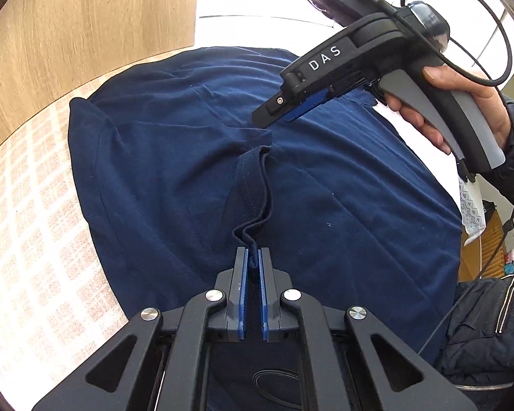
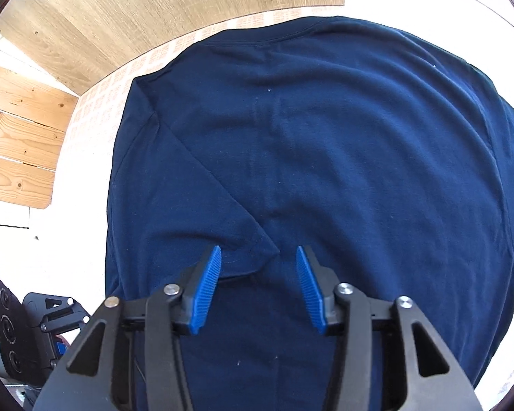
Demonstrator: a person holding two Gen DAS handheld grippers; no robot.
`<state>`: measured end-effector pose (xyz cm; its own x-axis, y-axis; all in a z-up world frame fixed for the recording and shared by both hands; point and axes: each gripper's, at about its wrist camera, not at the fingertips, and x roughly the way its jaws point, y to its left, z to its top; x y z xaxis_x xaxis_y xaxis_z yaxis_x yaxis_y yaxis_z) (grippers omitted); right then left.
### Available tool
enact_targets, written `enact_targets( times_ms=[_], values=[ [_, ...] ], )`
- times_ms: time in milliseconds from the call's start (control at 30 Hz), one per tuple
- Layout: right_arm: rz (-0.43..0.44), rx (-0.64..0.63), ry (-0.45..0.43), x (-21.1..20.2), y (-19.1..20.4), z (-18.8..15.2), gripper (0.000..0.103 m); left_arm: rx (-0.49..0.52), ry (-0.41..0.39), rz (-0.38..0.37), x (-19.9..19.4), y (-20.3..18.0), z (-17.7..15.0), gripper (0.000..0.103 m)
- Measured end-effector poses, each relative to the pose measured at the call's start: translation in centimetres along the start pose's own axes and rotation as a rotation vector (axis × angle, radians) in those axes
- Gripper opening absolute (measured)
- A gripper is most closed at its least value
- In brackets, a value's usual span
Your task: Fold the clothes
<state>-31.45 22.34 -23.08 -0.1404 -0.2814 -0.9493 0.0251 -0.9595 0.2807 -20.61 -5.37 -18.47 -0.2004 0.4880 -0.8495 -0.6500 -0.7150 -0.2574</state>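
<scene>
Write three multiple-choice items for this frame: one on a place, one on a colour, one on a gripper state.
1. Where does the T-shirt lie?
A. On a checked cloth
B. On a hanger
C. In a basket

2. What colour is the T-shirt?
A. Red
B. Navy blue
C. White

3. How do the two hand-held grippers stand?
A. Both open
B. Left shut on a hem, right open
C. Left open, right shut on a hem

Key: 1 A, the checked cloth shows beyond the shirt's edge. 2 B, the fabric is dark blue in both views. 3 B, the left hand-held gripper pinches the hem between its pads, while the right hand-held gripper has its pads apart, holding nothing.
</scene>
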Motion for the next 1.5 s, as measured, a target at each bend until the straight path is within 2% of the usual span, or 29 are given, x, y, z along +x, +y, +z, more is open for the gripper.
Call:
enact_targets(
  times_ms=[67,100,233,300,333,400,467,500,533,600,667,700,833,900,1000,1133,1267,1333,1500],
  values=[
    [0.018,0.011,0.022,0.3,-0.6,0.1,0.047,-0.012,-0.003,-0.021,-0.1,0.0,-0.2,0.005],
    [0.023,0.026,0.039,0.5,-1.1,2.4,0.047,-0.022,-0.005,-0.034,-0.3,0.1,-0.2,0.005],
    [0.085,0.060,0.047,1.6,-1.4,2.8,0.046,-0.029,-0.036,-0.087,-0.8,-0.3,-0.2,0.005],
    [0.046,-0.013,0.040,1.5,-0.6,2.8,0.027,-0.016,-0.019,-0.145,-0.6,-0.8,-0.4,0.007],
    [0.023,-0.051,0.036,1.5,-0.1,2.9,0.013,-0.016,0.017,-0.161,-0.2,-1.1,-0.6,0.018],
    [-0.094,-0.125,0.047,1.4,0.3,2.8,0.011,-0.018,0.070,-0.150,0.2,-1.5,-1.5,0.033],
    [-0.202,-0.180,0.063,1.2,0.3,2.9,0.011,-0.022,0.058,-0.100,-0.9,-1.4,-2.8,0.033],
    [-0.225,-0.183,0.042,0.4,0.0,3.0,0.011,-0.044,0.041,-0.078,-2.1,-1.1,-3.7,0.033],
    [-0.245,-0.183,0.016,-0.4,-0.3,3.1,0.012,-0.071,0.022,-0.056,-3.4,-0.7,-4.6,0.033],
    [-0.219,-0.185,-0.056,-2.4,-0.3,3.6,0.022,-0.141,-0.010,0.016,-6.0,0.1,-6.9,0.035],
    [-0.159,-0.209,-0.121,-4.3,0.3,4.1,0.050,-0.214,-0.035,0.082,-8.5,0.7,-9.5,0.035],
    [-0.132,-0.240,-0.145,-5.0,0.8,4.4,0.051,-0.258,-0.044,0.103,-9.5,0.8,-11.0,0.035],
    [-0.115,-0.415,-0.173,-6.1,3.4,6.4,0.052,-0.440,-0.078,0.174,-12.1,-0.5,-17.3,0.038],
    [-0.103,-0.498,-0.150,-6.9,4.7,6.0,0.052,-0.539,-0.103,0.200,-12.8,-2.1,-20.7,0.038],
    [-0.076,-0.543,-0.046,-3.7,7.0,8.7,0.052,-0.693,-0.144,0.258,-13.0,-5.7,-25.2,0.038],
    [-0.017,-0.652,0.030,-0.2,9.8,7.1,0.052,-0.897,-0.178,0.340,-11.8,-11.5,-30.6,0.038],
    [-0.020,-0.834,0.044,0.6,11.4,3.0,0.052,-1.014,-0.199,0.415,-9.4,-16.0,-34.1,0.038],
    [-0.042,-0.877,0.049,0.5,11.6,1.9,0.052,-1.048,-0.222,0.410,-7.9,-17.1,-35.1,0.038],
    [-0.098,-0.983,0.060,0.2,12.0,-1.0,0.052,-0.982,-0.206,0.421,-4.4,-17.3,-35.7,0.038]
  ],
)
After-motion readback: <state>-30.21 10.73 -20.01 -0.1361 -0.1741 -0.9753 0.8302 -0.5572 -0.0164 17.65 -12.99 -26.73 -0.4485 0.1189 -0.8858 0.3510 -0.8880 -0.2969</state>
